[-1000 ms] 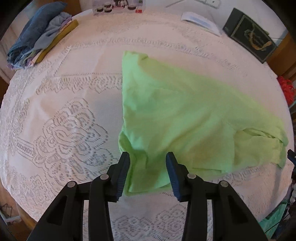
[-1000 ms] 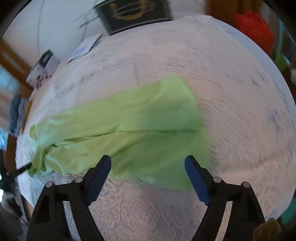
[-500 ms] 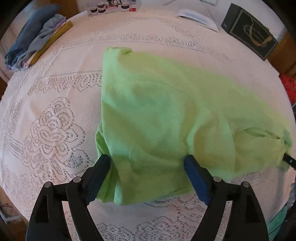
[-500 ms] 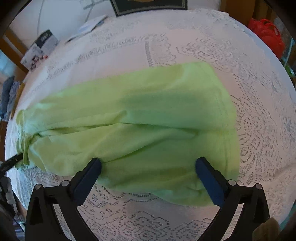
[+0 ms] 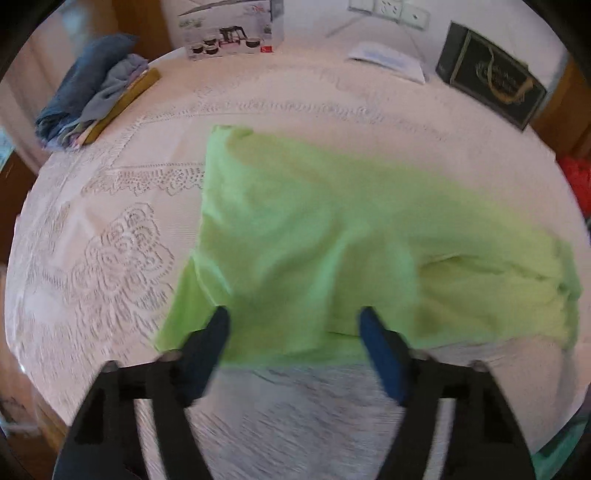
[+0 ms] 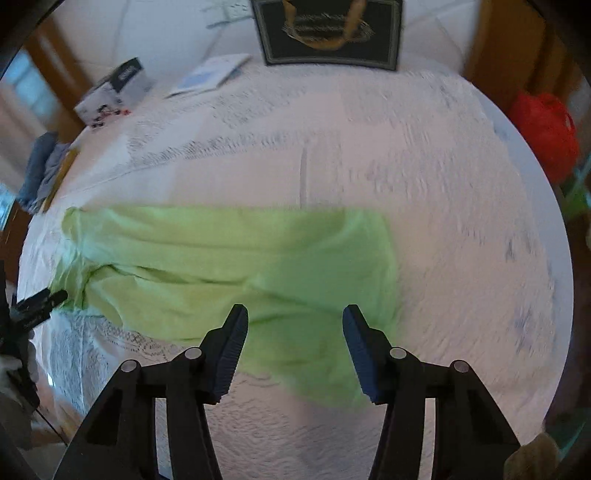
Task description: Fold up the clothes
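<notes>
1. A light green garment (image 5: 332,236) lies spread on the round tabletop (image 5: 110,236), which is covered by a white lace cloth; it sits toward the near edge, folded lengthwise, with a bunched end at one side
2. The left hand-held gripper (image 5: 293,343) hangs above the garment's near hem; its jaws have just been closing but stand apart, with green cloth showing in the gap below them and nothing pinched
3. The right hand-held gripper (image 6: 293,339) is over the garment's other end (image 6: 258,266); its jaws have also just been closing, are parted, and the pads press on nothing
4. In the right wrist view the tip of the left hand-held gripper shows at the far left edge, just beside the bunched end
5. A pile of folded blue and grey clothes (image 5: 88,103) rests at the tabletop's far left rim, well apart from the green garment
6. A dark box with gold print (image 5: 491,88), a printed carton (image 5: 229,33) and a paper leaflet (image 5: 388,61) stand along the far rim
</notes>
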Demonstrator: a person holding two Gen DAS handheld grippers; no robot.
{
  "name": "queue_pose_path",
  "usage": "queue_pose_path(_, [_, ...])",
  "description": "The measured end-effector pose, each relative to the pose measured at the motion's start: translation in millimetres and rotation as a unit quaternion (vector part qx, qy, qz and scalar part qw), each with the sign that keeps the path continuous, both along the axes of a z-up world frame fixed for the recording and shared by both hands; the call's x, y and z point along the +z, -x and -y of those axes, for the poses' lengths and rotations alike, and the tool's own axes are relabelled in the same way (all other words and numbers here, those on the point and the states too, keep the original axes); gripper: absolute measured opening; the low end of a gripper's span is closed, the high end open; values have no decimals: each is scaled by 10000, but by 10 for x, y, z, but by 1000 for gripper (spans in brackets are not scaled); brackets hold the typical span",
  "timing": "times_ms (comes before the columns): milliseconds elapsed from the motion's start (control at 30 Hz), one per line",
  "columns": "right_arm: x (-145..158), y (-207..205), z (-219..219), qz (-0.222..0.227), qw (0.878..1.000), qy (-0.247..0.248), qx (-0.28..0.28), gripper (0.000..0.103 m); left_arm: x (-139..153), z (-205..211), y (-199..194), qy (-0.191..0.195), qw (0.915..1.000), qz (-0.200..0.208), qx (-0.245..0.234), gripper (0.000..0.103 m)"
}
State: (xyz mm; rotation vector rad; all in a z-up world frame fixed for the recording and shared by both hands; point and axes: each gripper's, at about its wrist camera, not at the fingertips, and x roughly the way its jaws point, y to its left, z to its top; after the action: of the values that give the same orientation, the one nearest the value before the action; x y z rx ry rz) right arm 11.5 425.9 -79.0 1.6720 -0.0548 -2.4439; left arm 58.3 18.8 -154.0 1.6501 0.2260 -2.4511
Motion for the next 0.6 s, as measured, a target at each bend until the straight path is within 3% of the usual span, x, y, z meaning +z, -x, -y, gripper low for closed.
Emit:
queue_pose_path(133, [-97,323,-101,-34,9952,-71,976,48,152,-573,-9,-21,9992,-122,382,62])
queue_pose_path(233, [-215,541,-253,-114,9842,-68,1765,47,62,-1290,61,-164,9965,-187,795,62])
queue_pose_path(333, [-317,661,-426,-321,9633,250,2654,47,-19,-2048,82,-176,9907,-205,1336,62])
queue_pose_path(467, [-435,770,-511,-191,9380,345,3443,47,-90,-2827,132,-458,9821,162,1821,62])
queue_pose_path(600, [-448,829,-475,-111,9057,326,4225,52,-78,-3268,176,-429,9746,186,2191,68])
